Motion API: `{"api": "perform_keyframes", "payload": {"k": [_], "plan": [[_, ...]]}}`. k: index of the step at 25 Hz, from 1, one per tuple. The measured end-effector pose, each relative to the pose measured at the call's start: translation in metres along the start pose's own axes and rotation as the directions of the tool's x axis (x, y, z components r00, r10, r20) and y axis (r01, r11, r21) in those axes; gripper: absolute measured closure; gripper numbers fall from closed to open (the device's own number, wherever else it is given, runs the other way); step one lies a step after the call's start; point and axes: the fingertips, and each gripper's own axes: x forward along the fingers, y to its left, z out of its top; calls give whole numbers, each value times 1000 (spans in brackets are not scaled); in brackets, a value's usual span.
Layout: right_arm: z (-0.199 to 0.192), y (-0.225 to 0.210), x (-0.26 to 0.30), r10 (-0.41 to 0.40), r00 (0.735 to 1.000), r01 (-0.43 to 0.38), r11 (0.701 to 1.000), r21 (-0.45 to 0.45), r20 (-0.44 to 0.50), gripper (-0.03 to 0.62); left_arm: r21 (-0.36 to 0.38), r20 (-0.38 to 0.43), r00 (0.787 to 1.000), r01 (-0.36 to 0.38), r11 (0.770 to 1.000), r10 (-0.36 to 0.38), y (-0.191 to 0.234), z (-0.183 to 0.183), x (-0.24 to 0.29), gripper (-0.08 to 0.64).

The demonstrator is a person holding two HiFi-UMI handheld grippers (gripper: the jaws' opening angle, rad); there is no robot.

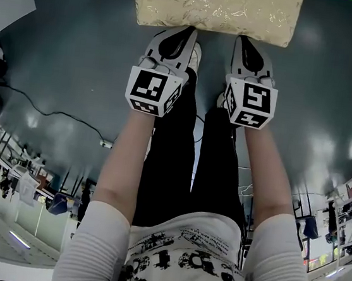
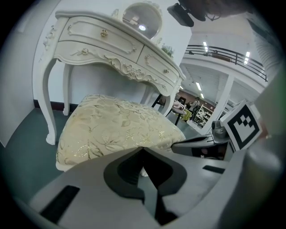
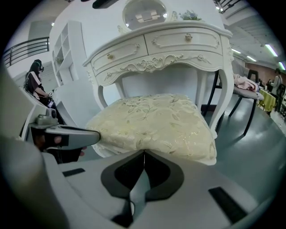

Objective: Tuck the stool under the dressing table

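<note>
The stool [image 1: 216,7] is found directly ahead of both tools, on the dark floor [image 1: 77,61], with its cream, leaf-patterned cushion turned so that the long side runs across from left to right. The left tool [image 1: 188,31] and the right tool [image 1: 242,42] are held side by side at the near long edge of that cushion, one on each side of its middle, so neither is placed nearer than the other.

In the left gripper view the left tool [image 2: 142,149] is seen with its jaws pressed together and nothing pinched between them, the tips set against the cushion edge of the stool [image 2: 116,129]. The right tool [image 3: 144,152] is shown likewise pressed together and empty, its tips at the edge of the stool [image 3: 154,123]; contact appears to be made, though it cannot be confirmed.

Beyond the stool, farther from the tools, the white carved dressing table [image 3: 165,49] is seen, its front legs standing beside the far corners of the cushion. The stool is judged to be lined up with the knee space but not yet fully under the dressing table [image 2: 111,49]. A straight push away from the person, shared evenly by both tools, is judged to be what is called for
</note>
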Motion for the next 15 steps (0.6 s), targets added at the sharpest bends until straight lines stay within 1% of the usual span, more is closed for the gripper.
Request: {"api": "perform_keyframes", "payload": {"k": [5,8,11,13,15], "plan": [[5,0,1,-42,999,41,999,-21,-25,575,-30,17,1000,9,1000,-8,1,4,-1,540],[33,-7,19,-79,997,78,996,-42,-23,575,-33,14,998,54,998,-53,14,28,14,538],[54,-14,36,-97,995,97,995,-11,-28,575,15,-7,996,86,996,-86,26,45,29,540],[60,-19,42,-107,994,107,994,-2,-24,575,48,-13,996,92,995,-91,28,50,36,540],[65,-24,47,-117,993,117,993,2,-14,575,62,-7,996,88,994,-88,30,55,43,540]]}}
